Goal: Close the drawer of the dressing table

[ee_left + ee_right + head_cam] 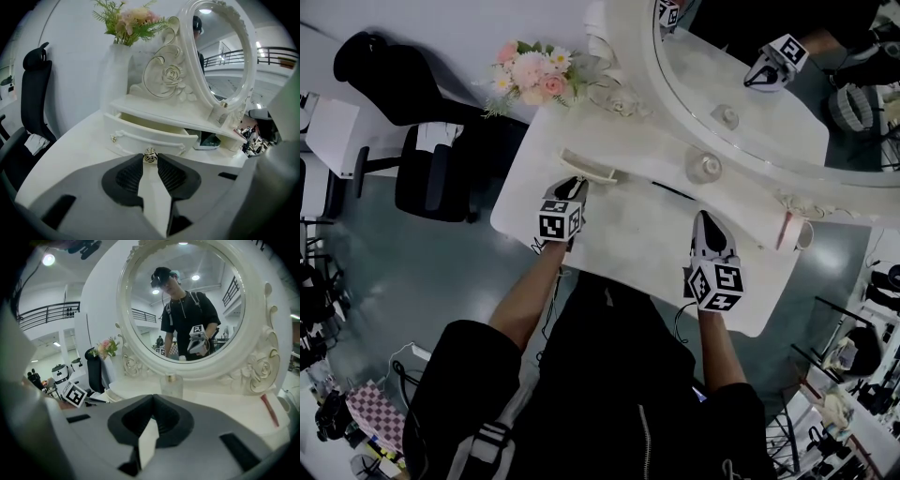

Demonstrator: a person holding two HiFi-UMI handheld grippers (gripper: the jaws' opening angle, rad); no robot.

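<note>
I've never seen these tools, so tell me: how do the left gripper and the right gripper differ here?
The left gripper pinches the knob of the open drawer; the right gripper holds nothing, jaws together. The left gripper faces the drawer; the right gripper faces the mirror. Both are over the white tabletop.

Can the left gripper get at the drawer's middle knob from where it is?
Probably yes: the knob sits right between the left gripper's jaw tips, which look closed on it, and nothing else stands in front of the open drawer.
</note>
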